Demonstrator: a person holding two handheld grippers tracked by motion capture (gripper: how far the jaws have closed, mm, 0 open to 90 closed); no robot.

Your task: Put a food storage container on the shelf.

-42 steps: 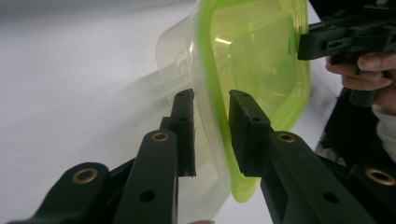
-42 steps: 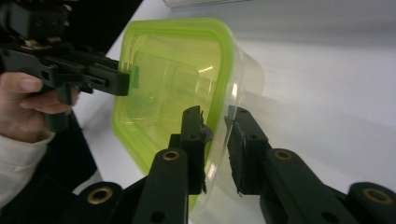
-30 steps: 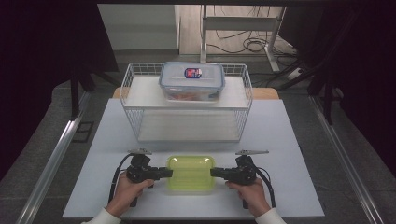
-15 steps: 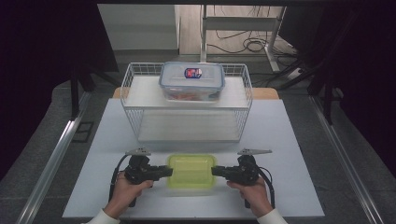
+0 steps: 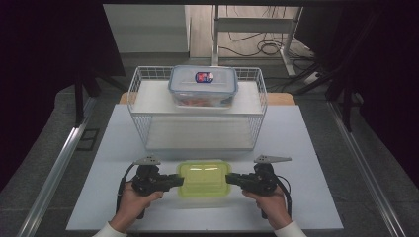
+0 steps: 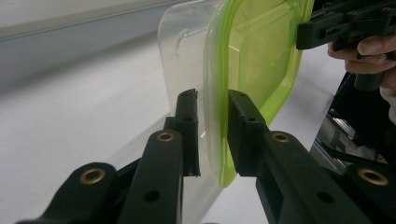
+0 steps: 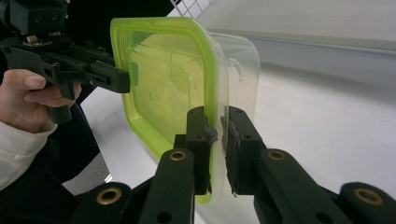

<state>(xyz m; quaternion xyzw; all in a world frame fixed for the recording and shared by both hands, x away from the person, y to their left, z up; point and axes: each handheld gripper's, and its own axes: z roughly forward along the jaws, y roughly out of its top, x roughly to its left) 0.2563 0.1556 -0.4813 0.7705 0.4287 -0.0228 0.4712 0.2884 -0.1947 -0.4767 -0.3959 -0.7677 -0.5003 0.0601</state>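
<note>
A clear food container with a lime-green lid (image 5: 203, 177) is at the near middle of the white table, held between both grippers. My left gripper (image 5: 180, 180) is shut on its left end and my right gripper (image 5: 228, 179) is shut on its right end. In the left gripper view the left gripper (image 6: 211, 98) pinches the green rim of the container (image 6: 252, 51), with the right gripper (image 6: 345, 25) at the far end. In the right gripper view the right gripper (image 7: 215, 114) clamps the rim of the container (image 7: 163, 79), opposite the left gripper (image 7: 116, 77).
A white wire rack (image 5: 141, 126) stands across the table behind the container. On its upper shelf sits a clear lidded box (image 5: 202, 86) with a blue and red label. The white table (image 5: 306, 148) has bare room left and right of the rack. Cables lie on the floor beyond.
</note>
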